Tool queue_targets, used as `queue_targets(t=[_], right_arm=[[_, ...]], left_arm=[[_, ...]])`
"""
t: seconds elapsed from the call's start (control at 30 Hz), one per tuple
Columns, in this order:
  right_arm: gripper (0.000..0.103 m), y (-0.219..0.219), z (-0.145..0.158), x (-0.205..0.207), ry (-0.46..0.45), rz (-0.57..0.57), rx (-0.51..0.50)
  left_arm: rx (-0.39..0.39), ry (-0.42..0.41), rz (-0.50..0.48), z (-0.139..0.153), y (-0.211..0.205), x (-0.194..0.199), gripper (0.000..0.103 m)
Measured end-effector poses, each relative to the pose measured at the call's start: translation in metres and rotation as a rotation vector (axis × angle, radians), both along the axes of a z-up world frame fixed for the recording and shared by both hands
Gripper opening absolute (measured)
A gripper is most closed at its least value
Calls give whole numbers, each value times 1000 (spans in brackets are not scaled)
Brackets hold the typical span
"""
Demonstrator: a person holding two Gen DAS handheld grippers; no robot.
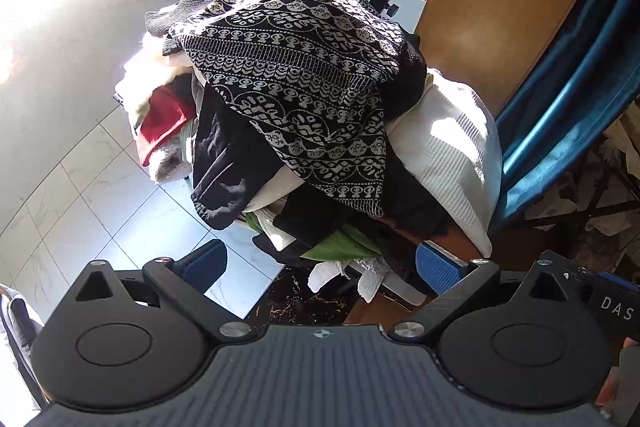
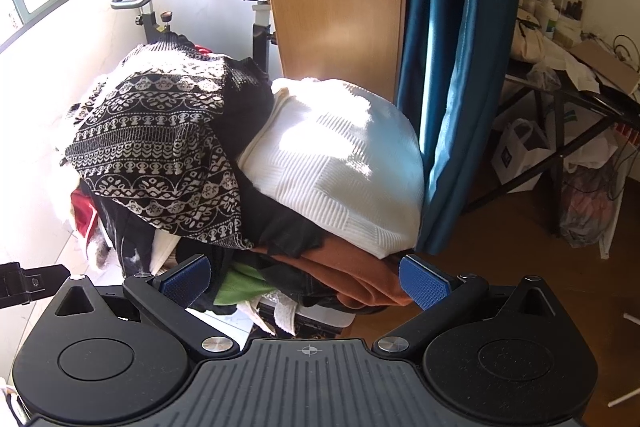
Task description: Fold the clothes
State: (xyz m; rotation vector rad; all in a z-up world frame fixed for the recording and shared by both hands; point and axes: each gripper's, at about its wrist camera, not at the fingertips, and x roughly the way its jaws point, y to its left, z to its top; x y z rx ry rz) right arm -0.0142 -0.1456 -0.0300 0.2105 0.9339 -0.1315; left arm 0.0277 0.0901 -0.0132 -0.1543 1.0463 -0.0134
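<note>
Patterned knit (image 1: 296, 75) drapes over ribbed white fabric (image 2: 340, 163), tongs agape.

Only one bit of lettering shows: white capitals "DAS" on a dark blue block (image 1: 616, 301) at the right edge of the left wrist view (the frame cuts it off there, so the word may run on). Over in the right wrist view, a white shopping bag (image 2: 520, 151) under the desk carries a small dark square mark, too small to read. The bottles on the far shelf are just blur, no label legible.
</note>
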Motion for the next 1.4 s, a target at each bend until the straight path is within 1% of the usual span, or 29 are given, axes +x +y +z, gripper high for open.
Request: queue_targets(t=[0.13,0.23,0.37,0.5,0.73,0.87,1.0,1.13,1.2,1.4], right_arm=[[102,5,8,3,-29,-11,-6],[102,8,11,6,-38,-32,-6],[102,15,10,10,-29,-55,-8],[102,26,4,16,-5,-74,-12],[102,49,-3,34,19,-98,-15],[102,64,-6,47,36,-113,-14],[102,80,-6,56,35,-116,-26],[102,92,-5,64,27,-109,-27],[102,96,-6,67,27,-107,-26],[102,96,-18,83,68,-116,-14]], left_arm=[[-4,-21,-3,5,10,4,103],[21,-65,-11,13,16,9,103],[64,-124,-37,20,24,15,103],[79,-146,-63,19,34,23,103],[62,-109,-97,7,58,43,103],[21,-97,-120,3,74,53,103],[37,-95,-130,-1,85,63,103],[9,-68,-135,-8,96,72,103],[10,-48,-136,-13,98,77,103],[21,-16,-148,-25,97,94,103]])
